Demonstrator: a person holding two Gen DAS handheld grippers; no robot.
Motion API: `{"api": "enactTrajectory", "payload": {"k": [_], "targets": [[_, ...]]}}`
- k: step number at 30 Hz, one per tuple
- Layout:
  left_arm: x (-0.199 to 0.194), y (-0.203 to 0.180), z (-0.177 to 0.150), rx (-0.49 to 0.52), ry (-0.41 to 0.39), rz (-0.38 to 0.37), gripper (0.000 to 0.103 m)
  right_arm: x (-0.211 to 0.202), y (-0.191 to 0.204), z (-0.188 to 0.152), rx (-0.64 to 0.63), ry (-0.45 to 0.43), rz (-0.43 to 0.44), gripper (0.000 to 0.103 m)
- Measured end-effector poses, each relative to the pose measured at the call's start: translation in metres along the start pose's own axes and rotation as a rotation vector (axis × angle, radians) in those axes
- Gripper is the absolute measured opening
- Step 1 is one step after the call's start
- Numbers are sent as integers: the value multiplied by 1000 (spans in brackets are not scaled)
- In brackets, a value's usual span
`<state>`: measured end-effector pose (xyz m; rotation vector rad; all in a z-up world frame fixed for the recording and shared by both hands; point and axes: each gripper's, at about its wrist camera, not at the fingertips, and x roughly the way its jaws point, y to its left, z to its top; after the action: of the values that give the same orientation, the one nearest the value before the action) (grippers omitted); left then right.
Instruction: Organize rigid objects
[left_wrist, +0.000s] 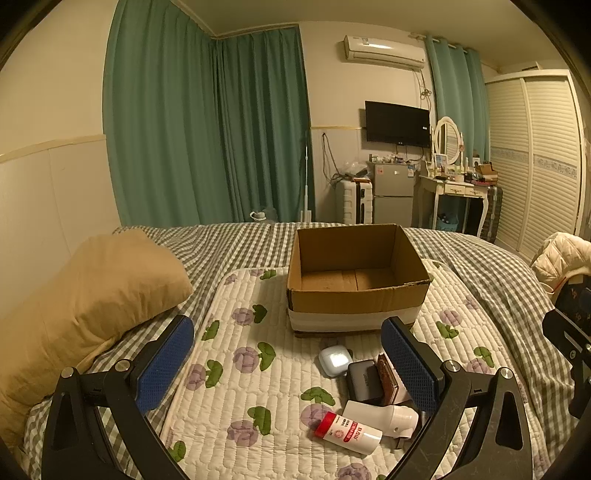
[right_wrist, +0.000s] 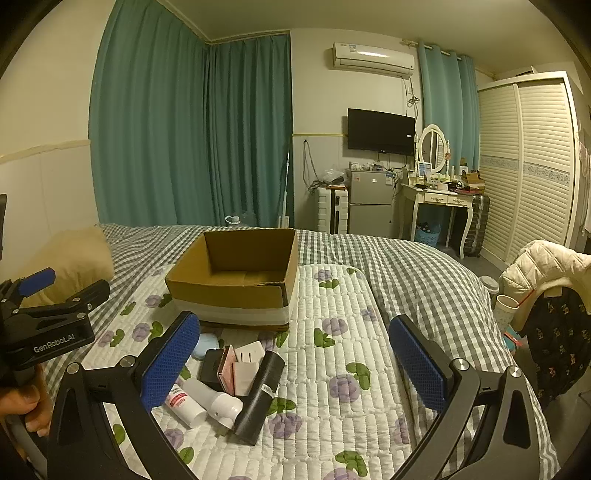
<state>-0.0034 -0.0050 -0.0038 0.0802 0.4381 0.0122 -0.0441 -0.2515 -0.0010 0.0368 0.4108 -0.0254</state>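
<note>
Jaws of both the left gripper (left_wrist: 288, 363) and right gripper (right_wrist: 295, 360) stand wide, holding nothing. Clutter (right_wrist: 236, 380) lies on the bed's quilt (right_wrist: 332, 354) under the right gripper's left jaw, cardboard box (left_wrist: 354, 280) beyond, empty.

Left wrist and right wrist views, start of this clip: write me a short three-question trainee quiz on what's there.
1. True or false: the cardboard box already holds some of the items.
2. Multiple choice: the red-capped bottle is (A) standing upright, (B) lying on its side, (C) inside the box.
3. Fill in: in the right wrist view, the black cylinder lies on the floral ____.

Key
1. False: the visible floor of the box is bare.
2. B: it lies beside the white bottle, in front of the box.
3. Quilt. Both the left claw and the right claw are open and hold nothing.
</note>
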Motion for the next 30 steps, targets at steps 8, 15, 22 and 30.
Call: {"api": "enactTrajectory", "payload": {"k": [8,15,22,30], "targets": [[15,-2,-9,-26,66,-23,102,10,-11,-7,13,30,-28,103],[37,-16,-33,0,161,-49,102,30,-25,-18,25,82,-53,103],[78,-30,-78,-13,391,-96,99,62,-26,-42,2,179,-49,103],[109,-42,-113,-41,567,-171,98,97,-19,-70,-26,284,-11,103]]}}
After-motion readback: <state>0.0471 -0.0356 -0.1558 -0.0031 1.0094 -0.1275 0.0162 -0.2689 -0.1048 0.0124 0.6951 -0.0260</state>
